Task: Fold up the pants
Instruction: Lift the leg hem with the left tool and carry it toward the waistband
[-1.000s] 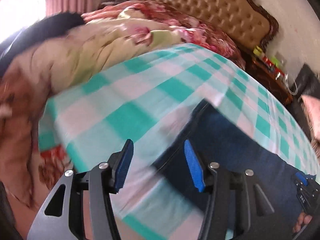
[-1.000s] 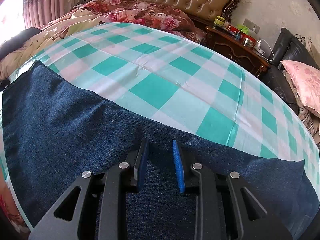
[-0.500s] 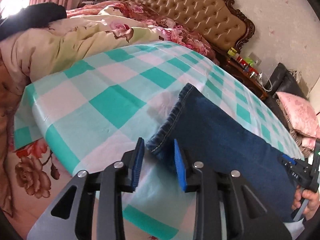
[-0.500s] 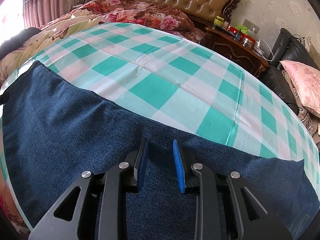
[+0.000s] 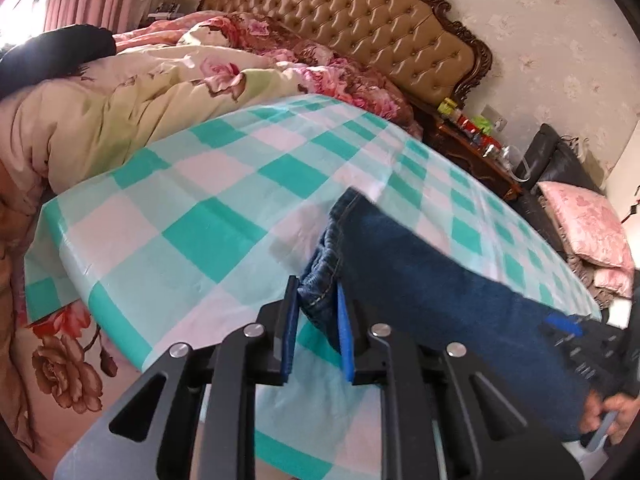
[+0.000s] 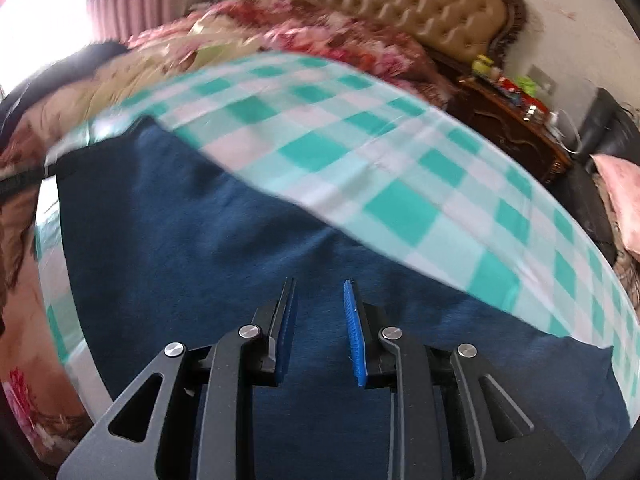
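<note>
Pants: dark blue jeans (image 5: pixel 432 280) stretch across the lower centre and right of the left wrist view, lying on a bed.
Left gripper: the left gripper (image 5: pixel 316 308) has just been closing, and its blue pads now pinch the stitched hem end of the jeans, low in the centre of the frame.
Right gripper: the right gripper (image 6: pixel 320 312), low centre in the blurred right wrist view, has its jaws drawn narrow with denim filling the gap; whether the pads press the cloth cannot be told.
Cover: a green-and-white checked sheet (image 5: pixel 208 216) lies under the jeans.
Background: a floral quilt (image 5: pixel 132 96) at upper left, a tufted tan headboard (image 5: pixel 360 28) at top centre, a pink cushion (image 5: pixel 584 224) at right.
Hand: fingers (image 5: pixel 612 420) at lower right.
</note>
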`<state>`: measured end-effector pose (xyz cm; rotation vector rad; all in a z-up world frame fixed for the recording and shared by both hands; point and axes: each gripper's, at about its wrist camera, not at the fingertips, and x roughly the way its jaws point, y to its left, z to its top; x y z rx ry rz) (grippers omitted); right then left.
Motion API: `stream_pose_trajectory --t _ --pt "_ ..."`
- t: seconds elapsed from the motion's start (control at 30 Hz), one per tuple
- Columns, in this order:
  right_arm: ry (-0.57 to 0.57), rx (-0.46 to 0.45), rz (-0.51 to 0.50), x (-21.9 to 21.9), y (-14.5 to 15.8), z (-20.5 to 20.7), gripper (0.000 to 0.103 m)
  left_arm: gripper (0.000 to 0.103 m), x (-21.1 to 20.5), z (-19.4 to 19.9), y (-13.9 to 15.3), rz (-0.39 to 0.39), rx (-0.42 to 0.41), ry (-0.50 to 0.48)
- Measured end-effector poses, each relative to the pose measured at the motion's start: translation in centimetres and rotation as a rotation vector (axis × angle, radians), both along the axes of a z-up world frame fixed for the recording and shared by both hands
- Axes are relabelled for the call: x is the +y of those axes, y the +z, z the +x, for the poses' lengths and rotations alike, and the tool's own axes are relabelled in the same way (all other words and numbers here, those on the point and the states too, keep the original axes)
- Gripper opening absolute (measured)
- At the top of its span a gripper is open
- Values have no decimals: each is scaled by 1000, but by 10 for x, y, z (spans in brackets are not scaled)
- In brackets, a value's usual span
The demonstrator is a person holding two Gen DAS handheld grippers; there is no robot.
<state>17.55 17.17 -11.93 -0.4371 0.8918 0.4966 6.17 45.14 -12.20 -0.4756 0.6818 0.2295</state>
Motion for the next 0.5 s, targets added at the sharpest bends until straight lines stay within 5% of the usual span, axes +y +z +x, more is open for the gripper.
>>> stream_pose_trajectory --t 0.07,0.27,0.5 --pt "-4 32 -47 7 -15 1 20 18 2 1 3 -28 -13 -6" --pt "-12 38 -40 6 -18 1 19 50 9 3 0 -111 -16 21" --pt "-8 37 -42 6 -19 0 19 49 27 -10 -9 -128 8 82"
